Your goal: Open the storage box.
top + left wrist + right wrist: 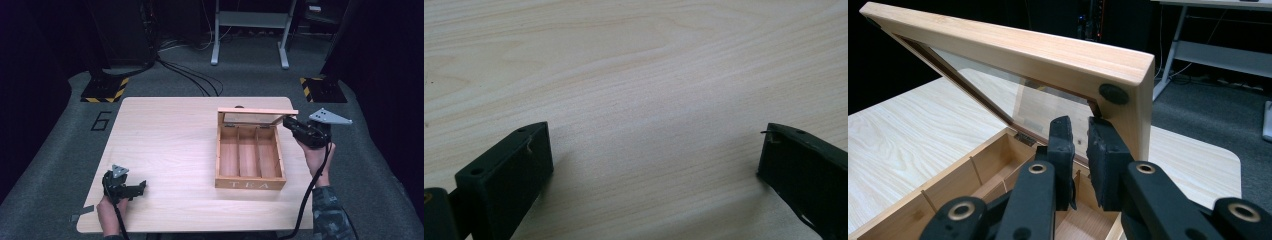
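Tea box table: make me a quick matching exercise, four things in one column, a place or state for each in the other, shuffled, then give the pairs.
Things:
1. tea box
2. lid
3. left gripper
4. right gripper

Places or states:
A. open over bare tabletop, at the near left corner
B. raised at the back of the box
C. at the lid's right end, jaws nearly together
D. compartments empty, TEA on its front

Pairs: 1-D, 2-B, 3-A, 4-C

The high view looks forward and down on my pale wooden table (165,150). My left gripper view sits close over bare tabletop. My right gripper view faces the light wooden glass-lidded tea box (1048,65), at the high view's three o'clock.
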Available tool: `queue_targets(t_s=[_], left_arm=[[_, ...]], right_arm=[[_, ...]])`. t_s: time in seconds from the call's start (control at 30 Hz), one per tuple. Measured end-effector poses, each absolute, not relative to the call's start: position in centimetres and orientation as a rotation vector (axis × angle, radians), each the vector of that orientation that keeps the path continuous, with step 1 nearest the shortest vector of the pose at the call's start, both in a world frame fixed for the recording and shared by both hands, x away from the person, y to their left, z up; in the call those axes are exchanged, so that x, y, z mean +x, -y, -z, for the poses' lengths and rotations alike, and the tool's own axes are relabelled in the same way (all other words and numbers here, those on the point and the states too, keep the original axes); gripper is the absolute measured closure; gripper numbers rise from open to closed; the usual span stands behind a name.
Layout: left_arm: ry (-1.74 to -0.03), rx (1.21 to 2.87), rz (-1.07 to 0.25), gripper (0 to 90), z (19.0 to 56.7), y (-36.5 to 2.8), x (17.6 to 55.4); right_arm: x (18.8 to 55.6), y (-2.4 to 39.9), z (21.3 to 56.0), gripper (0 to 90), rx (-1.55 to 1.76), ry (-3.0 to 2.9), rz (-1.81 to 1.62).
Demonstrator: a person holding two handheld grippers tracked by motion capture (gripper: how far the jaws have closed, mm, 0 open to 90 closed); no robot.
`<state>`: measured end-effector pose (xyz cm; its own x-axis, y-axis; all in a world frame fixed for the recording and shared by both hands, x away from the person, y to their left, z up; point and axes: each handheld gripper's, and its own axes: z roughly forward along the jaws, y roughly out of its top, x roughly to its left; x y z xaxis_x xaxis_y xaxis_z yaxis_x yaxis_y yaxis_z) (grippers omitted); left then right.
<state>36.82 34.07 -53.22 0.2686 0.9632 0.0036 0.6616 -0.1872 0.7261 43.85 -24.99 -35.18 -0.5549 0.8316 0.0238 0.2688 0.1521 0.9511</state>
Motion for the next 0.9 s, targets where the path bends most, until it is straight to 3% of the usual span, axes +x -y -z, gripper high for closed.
queue_targets(t_s=[0.9], left_arm=[[-1.463, 1.925, -0.639, 0.9, 53.26, -34.05, 36.83]], right_arm=[[43.6, 25.01, 35.35, 80.2, 1.04, -1.918, -1.41]])
